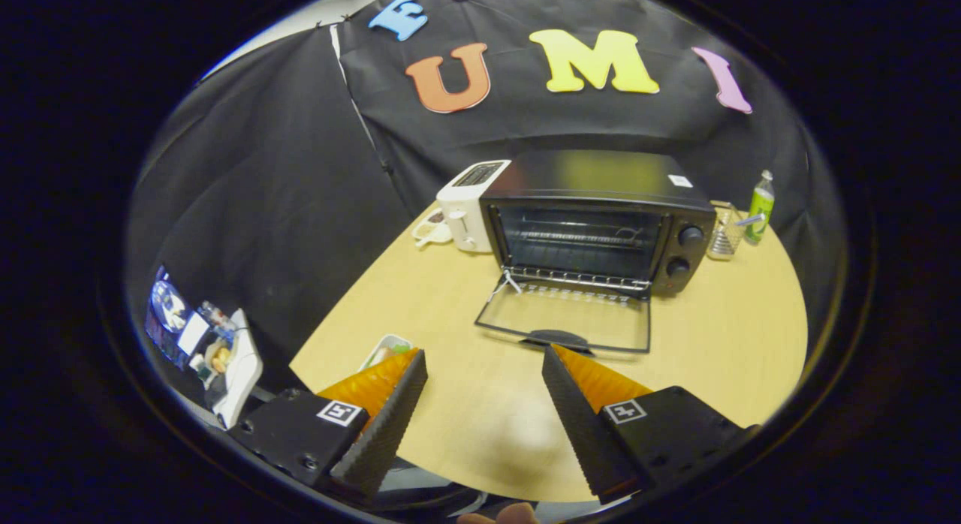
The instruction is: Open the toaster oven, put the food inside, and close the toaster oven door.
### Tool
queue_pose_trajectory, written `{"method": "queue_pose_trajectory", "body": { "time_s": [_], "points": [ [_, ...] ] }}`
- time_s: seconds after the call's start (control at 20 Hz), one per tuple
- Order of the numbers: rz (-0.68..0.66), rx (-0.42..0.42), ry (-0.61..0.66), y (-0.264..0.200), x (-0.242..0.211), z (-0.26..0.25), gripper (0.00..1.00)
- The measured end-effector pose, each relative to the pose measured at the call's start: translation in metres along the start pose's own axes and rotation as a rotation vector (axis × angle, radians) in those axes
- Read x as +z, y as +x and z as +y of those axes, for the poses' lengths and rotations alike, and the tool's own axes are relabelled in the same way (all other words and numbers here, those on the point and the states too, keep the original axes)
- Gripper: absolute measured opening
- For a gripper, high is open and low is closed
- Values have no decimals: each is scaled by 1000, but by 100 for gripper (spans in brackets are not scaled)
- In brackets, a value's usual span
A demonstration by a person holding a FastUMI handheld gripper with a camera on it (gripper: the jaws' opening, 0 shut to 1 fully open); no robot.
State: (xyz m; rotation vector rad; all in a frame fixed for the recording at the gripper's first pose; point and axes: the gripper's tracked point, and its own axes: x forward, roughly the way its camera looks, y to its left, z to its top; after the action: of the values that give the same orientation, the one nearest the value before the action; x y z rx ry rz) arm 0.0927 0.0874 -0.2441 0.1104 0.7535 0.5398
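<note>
A black toaster oven (601, 216) stands at the far side of the round wooden table (736, 336), beyond my fingers. Its glass door (567, 317) lies folded down flat toward me, handle nearest, and the wire rack inside shows bare. My gripper (484, 355) is open above the table, nothing between its fingers. The right fingertip hovers just short of the door handle. A white dish with food (384, 351) sits at the table's near left edge, partly hidden behind the left finger.
A white pop-up toaster (469, 205) stands against the oven's left side, with a small white object beside it. Right of the oven are a clear glass holder (724, 235) and a green bottle (760, 207). Off the table to the left, a white tray (239, 366) holds small items.
</note>
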Motion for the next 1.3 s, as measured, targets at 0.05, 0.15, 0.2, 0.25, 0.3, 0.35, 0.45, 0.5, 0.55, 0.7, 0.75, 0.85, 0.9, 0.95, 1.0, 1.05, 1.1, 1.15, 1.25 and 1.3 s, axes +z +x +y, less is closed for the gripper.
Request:
{"method": "queue_pose_trajectory", "body": {
  "time_s": [0.05, 0.15, 0.2, 0.25, 0.3, 0.35, 0.45, 0.5, 0.55, 0.7, 0.75, 0.85, 0.9, 0.95, 1.0, 1.05, 1.1, 1.15, 1.25, 1.3],
  "points": [
    [28, 33, 21, 2, -6, 9, 100],
    [88, 80, 37, 10, -18, 27, 100],
    [110, 102, 44, 15, -23, 35, 100],
    [129, 118, 50, 21, -29, 41, 100],
    [148, 134, 57, 26, -34, 48, 100],
    [171, 152, 68, 32, -40, 56, 100],
    [216, 191, 99, 48, -54, 74, 100],
    [241, 206, 112, 56, -60, 82, 100],
    [267, 220, 133, 62, -67, 89, 100],
    [327, 226, 178, 91, -86, 104, 100],
    [334, 221, 182, 98, -91, 106, 100],
    [348, 215, 209, 112, -96, 112, 100],
    [357, 213, 224, 117, -96, 113, 100],
    [361, 211, 239, 122, -98, 113, 100],
    [366, 210, 255, 126, -99, 113, 100],
    [370, 215, 280, 129, -99, 114, 98],
    [380, 218, 308, 131, -99, 114, 95],
    [392, 224, 340, 134, -98, 114, 93],
    [403, 226, 379, 137, -98, 112, 76],
    [413, 248, 408, 135, -96, 115, 66]
  ]
}}
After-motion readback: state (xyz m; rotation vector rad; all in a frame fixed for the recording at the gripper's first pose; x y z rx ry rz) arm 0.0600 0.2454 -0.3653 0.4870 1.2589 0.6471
